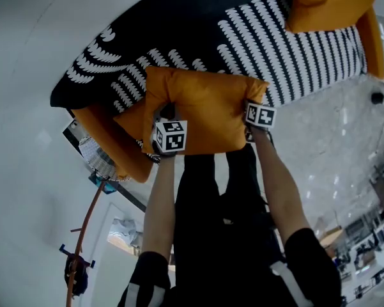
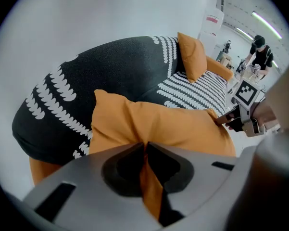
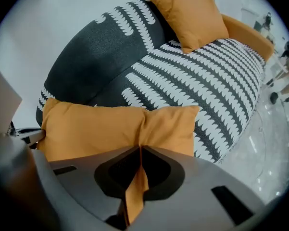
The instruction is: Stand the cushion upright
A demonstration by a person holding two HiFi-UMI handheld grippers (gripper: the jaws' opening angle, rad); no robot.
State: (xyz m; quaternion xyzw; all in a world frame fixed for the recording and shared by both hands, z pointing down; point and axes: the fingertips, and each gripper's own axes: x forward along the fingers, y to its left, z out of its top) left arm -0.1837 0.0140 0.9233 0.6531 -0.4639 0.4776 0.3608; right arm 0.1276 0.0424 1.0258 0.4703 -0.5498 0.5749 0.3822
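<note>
The cushion (image 1: 207, 110) lies at the sofa's (image 1: 179, 37) front edge. The left gripper (image 2: 145, 148) and right gripper (image 3: 138, 150) are closing their jaws on folds of its near hem, one toward each end, probably so it lifts evenly without twisting.

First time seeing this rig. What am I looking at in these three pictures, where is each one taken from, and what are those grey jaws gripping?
There is no robot here: a person holds a two-jaw gripper in each hand. One picture comes from a camera on the person's head, looking down. The other two cameras ride on the grippers and look along their jaws. An orange cushion lies on a black-and-white sofa, and a second cushion is propped up farther along. The left gripper and right gripper are closing on the orange cushion's near edge, with fabric pinched between the jaws.
</note>
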